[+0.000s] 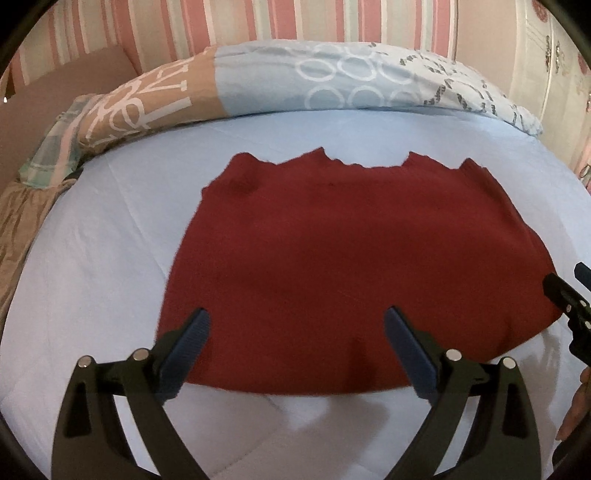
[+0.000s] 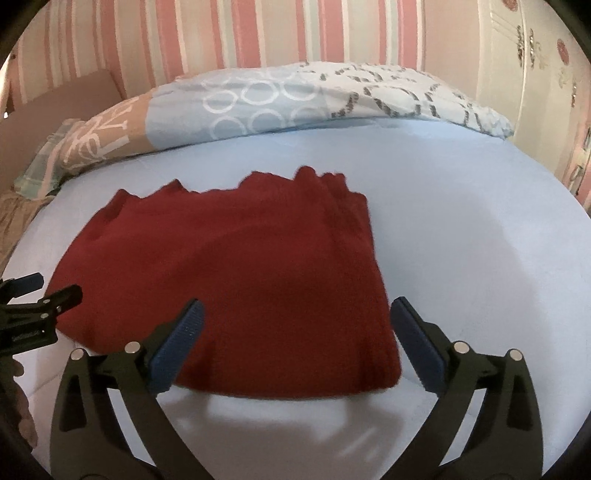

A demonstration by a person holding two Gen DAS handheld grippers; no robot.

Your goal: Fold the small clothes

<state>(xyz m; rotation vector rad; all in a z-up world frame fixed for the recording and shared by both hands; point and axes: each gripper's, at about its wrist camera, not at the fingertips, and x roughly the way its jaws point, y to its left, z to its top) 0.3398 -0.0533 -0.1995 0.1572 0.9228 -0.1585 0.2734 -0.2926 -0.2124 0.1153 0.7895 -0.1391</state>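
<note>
Red cloth fills the middle of the left wrist view: a small red garment (image 1: 354, 266) lies flat on the pale blue bedsheet (image 1: 110, 258), its far edge jagged with little peaks, its near edge a smooth fold line. The left gripper (image 1: 297, 332) hangs over the near left part of that edge with its blue-padded fingers (image 1: 186, 354) spread wide apart; cloth shows between them, but the pads press on nothing. At the right rim of this view the tip of the right gripper (image 1: 570, 295) juts in beside the garment's right corner. A patterned duvet (image 1: 332, 77) is bunched along the far side of the bed, under a pink-striped wall (image 1: 221, 26).

From the right wrist view the same garment (image 2: 229, 280) reads as a compact, roughly rectangular stack, with layered edges showing along its right side and at the far right corner, which suggests it has been doubled over at least once. The right gripper (image 2: 293, 325) stands wide as well, its fingers (image 2: 417, 347) straddling the near right corner without clamping it. The left gripper (image 2: 40, 295) shows at the left rim, apart from the cloth.

Judging by the layers and the tidy near edge, a fold is laid and both tools have let go. What is left appears to be either one more fold to make the bundle smaller, or nothing but setting it aside; the pictures do not settle which.
</note>
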